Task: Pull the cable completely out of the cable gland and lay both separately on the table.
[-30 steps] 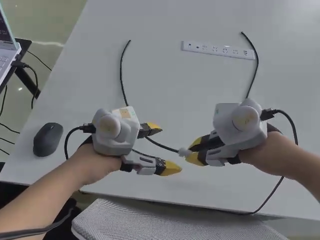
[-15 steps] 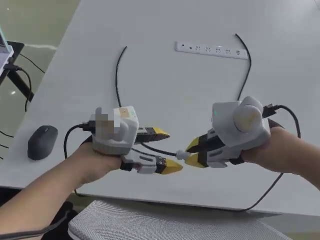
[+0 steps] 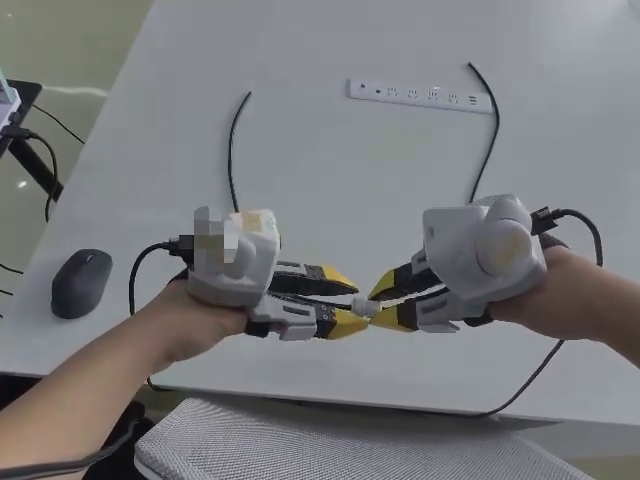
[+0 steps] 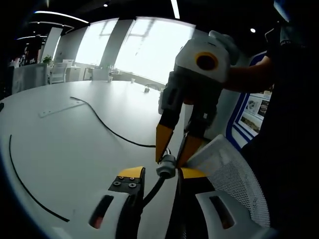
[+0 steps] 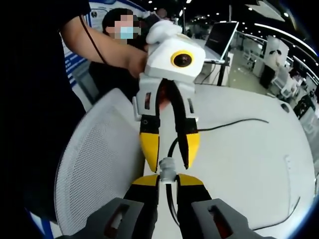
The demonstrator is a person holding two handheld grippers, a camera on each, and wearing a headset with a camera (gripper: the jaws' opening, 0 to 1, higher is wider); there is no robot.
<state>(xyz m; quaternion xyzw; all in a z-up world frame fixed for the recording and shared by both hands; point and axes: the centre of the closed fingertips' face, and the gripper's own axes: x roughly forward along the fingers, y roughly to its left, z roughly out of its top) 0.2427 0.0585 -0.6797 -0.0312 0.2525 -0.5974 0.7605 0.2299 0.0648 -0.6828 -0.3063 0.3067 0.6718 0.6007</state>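
Two hand-held grippers meet tip to tip above the near edge of a wide white tabletop [image 3: 330, 170]. The right claw [image 5: 167, 180] is clenched on a small white plastic cable gland [image 5: 167, 169], held in the air there. A thin black cable [image 3: 231, 150] runs from the gland away across the tabletop toward its far side. The left claw [image 4: 162, 173] is released, with its yellow tips straddling the cable right beside the gland without pinching it.

The step in hand appears to be taking a grip for the pull. Next, the left claw likely needs to clamp the cable close to the gland. The hands would then draw apart along the cable's line.

The middle of the tabletop offers broad bare room for laying both pieces down. A white power strip [image 3: 420, 96] lies well away at the far side. A black computer mouse [image 3: 80, 283] sits near the left edge, and a grey mesh chair back [image 3: 300, 445] is just below the near edge.
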